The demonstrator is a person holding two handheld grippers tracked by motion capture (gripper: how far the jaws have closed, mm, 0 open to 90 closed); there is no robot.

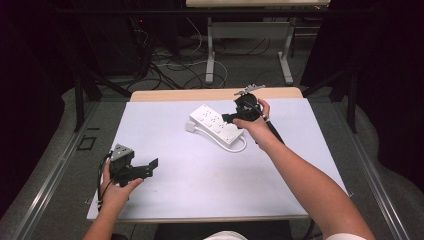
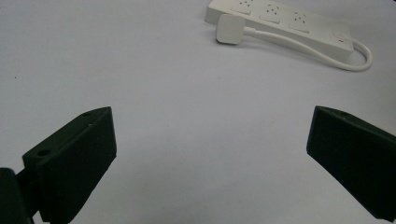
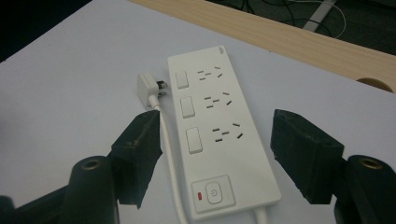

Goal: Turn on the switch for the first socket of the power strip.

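No brand or readable writing shows on the white power strip (image 3: 219,135); its face carries three rocker switches, each beside a socket, and a round power-symbol button with a small red mark at the near end. It lies on the white table cover (image 1: 200,170) toward the far right, its white cable (image 3: 170,163) running alongside to a flat plug (image 3: 147,88). The right gripper (image 3: 217,149) is released, jaws straddling the strip without pressing it; the left gripper (image 2: 210,154) is released, well apart.

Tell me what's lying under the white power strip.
The power strip rests on the white sheet covering the table; its cord and plug lie alongside. Whatever sits directly beneath its body is covered.
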